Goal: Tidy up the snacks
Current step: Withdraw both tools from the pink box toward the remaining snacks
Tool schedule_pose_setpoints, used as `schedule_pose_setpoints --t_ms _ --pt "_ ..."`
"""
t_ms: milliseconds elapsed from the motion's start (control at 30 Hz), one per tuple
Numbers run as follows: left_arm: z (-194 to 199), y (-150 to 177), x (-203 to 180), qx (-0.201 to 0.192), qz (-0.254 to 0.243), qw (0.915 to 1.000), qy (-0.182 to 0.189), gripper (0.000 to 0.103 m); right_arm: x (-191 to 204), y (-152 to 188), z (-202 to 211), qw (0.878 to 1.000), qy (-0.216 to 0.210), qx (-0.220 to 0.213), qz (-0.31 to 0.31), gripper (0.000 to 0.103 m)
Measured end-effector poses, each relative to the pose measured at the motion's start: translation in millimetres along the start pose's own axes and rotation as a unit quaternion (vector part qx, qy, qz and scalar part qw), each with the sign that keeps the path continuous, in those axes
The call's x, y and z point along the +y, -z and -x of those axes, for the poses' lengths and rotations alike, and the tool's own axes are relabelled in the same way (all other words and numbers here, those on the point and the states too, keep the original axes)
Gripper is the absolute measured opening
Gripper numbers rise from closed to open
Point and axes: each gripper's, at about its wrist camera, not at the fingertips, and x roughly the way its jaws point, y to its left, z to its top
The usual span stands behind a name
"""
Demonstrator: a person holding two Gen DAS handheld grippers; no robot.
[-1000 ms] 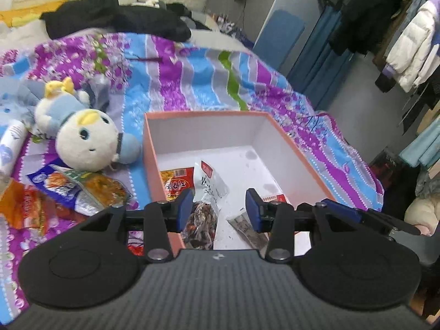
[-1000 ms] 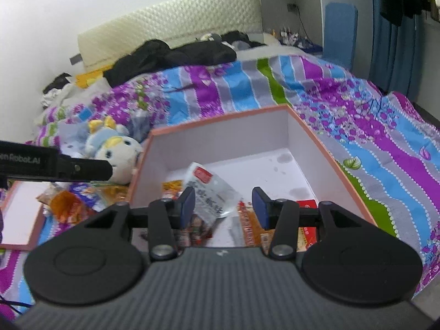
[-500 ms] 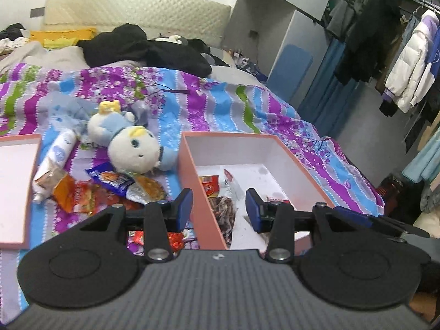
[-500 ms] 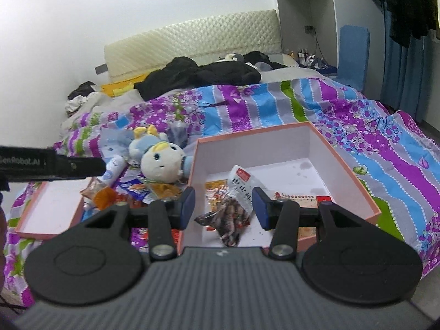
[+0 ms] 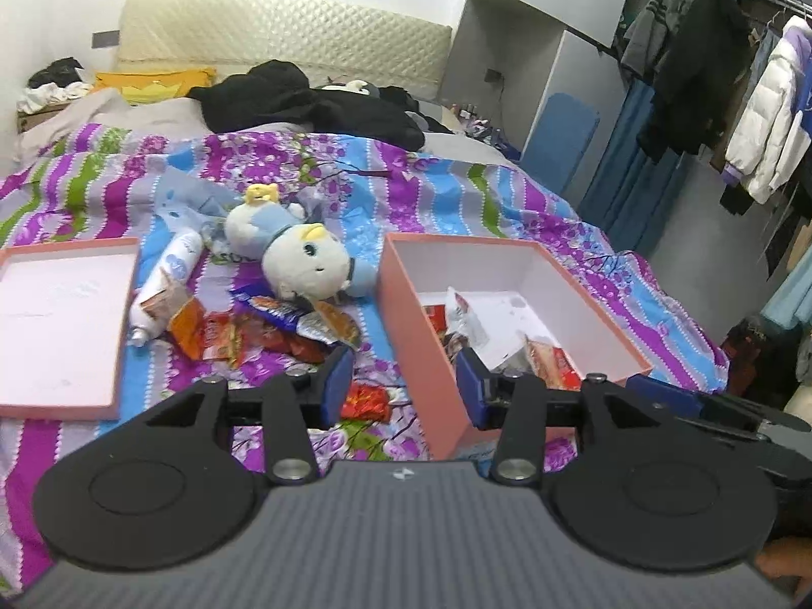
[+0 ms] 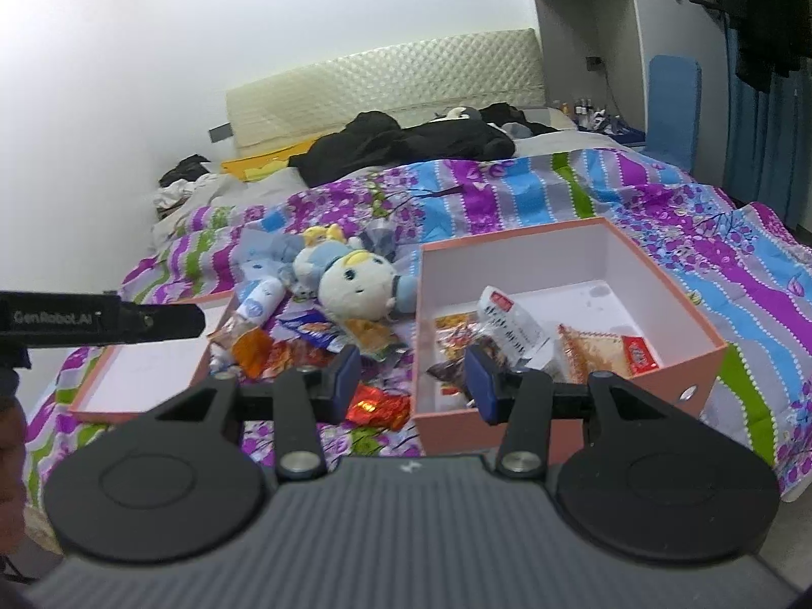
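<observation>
Snack packets [image 5: 284, 327] lie in a loose heap on the striped bedspread [image 5: 507, 203], between the pink box [image 5: 507, 254] and the flat pink lid [image 5: 66, 319], just in front of the plush toy [image 5: 299, 259]. Most packets run their long axis roughly left-right across the bed; 1 red foil packet [image 6: 378, 408] sits alone nearer the foot edge, just beside the box's left wall. More packets are inside the box, piled at its near-left part, the white one [image 6: 512, 327] tilted up on the others; the far half of the box floor is bare. Box long axis runs toward the headboard. A white tube [image 5: 167, 279] lies angled beside the lid's right edge. Left gripper [image 5: 403, 388] wide, nothing between its blue pads, hovering over the box's near-left corner. Right gripper [image 6: 413, 380] also wide and carrying nothing, above the same corner. Bare bedspread right of the box up to the bed's right edge.
</observation>
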Motion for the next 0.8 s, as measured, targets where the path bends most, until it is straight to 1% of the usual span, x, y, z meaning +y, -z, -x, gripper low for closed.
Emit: schedule_pose_setpoints --t_ms 133,300,400,467,567,800 --pt "14.3 13.4 9.0 -0.004 0.013 0.9999 -0.01 0.052 7.7 10.5 5.8 1.0 -0.005 0.005 0.006 0.048" --pt "17.7 31.4 16.3 0.012 0.018 0.9995 -0.025 0.054 17.0 29.9 6.1 1.0 -0.011 0.016 0.003 0.048" --pt "16.0 42.7 20.1 0.016 0.015 0.9991 -0.036 0.06 22.8 43.7 3.9 1.0 -0.016 0.027 0.001 0.048" --pt "12.7 50.0 22.3 0.027 0.01 0.9988 -0.039 0.06 26.1 51.3 1.7 0.999 -0.023 0.034 0.001 0.048" --pt "9.7 59.2 27.7 0.035 0.017 0.9982 -0.045 0.06 29.4 58.5 -2.1 0.999 -0.028 0.045 0.01 0.048" --pt "1.8 74.0 43.4 0.043 0.039 0.9969 -0.053 0.06 32.5 71.3 -15.8 0.997 -0.029 0.067 0.011 0.048"
